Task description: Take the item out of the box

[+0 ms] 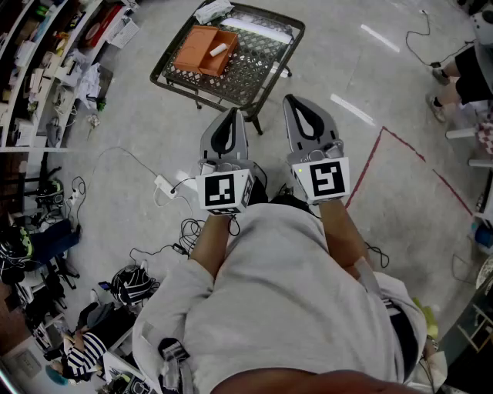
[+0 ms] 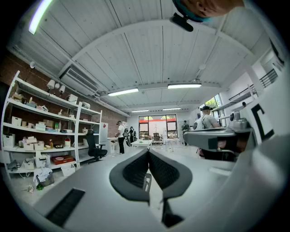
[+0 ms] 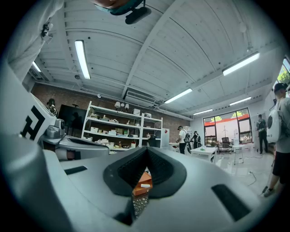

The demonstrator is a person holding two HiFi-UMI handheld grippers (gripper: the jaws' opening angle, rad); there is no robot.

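Item (image 1: 218, 49): small, white and oblong, lying inside the orange box (image 1: 192, 50), toward its right side. It also shows in the right gripper view (image 3: 145, 185), low in the gap under the jaw tips.
Box: open-topped, on the left part of the wire-mesh table (image 1: 262, 65), far from the person and well apart from both grippers. Any print on it is too small to tell.
Table: dark mesh top; a crumpled white thing (image 1: 212, 11) sits at its far edge and a long white thing (image 1: 258, 29) along its far right.
Left gripper (image 1: 232, 111): held level near the body, jaws together (image 2: 148, 152), nothing between them.
Right gripper (image 1: 290, 98): level beside the left one, jaw tips meeting (image 3: 146, 148), gripping nothing.
Markers: each gripper's cube bears black-and-white square patterns, left cube (image 1: 223, 191) and right cube (image 1: 327, 178). They are blocky shapes, not readable words.
Floor: grey, with a red line (image 1: 385, 146) to the right and a white power strip (image 1: 166, 185) with cables to the left.
Shelves (image 1: 46, 61): cluttered, along the left; their labels are too small to read.
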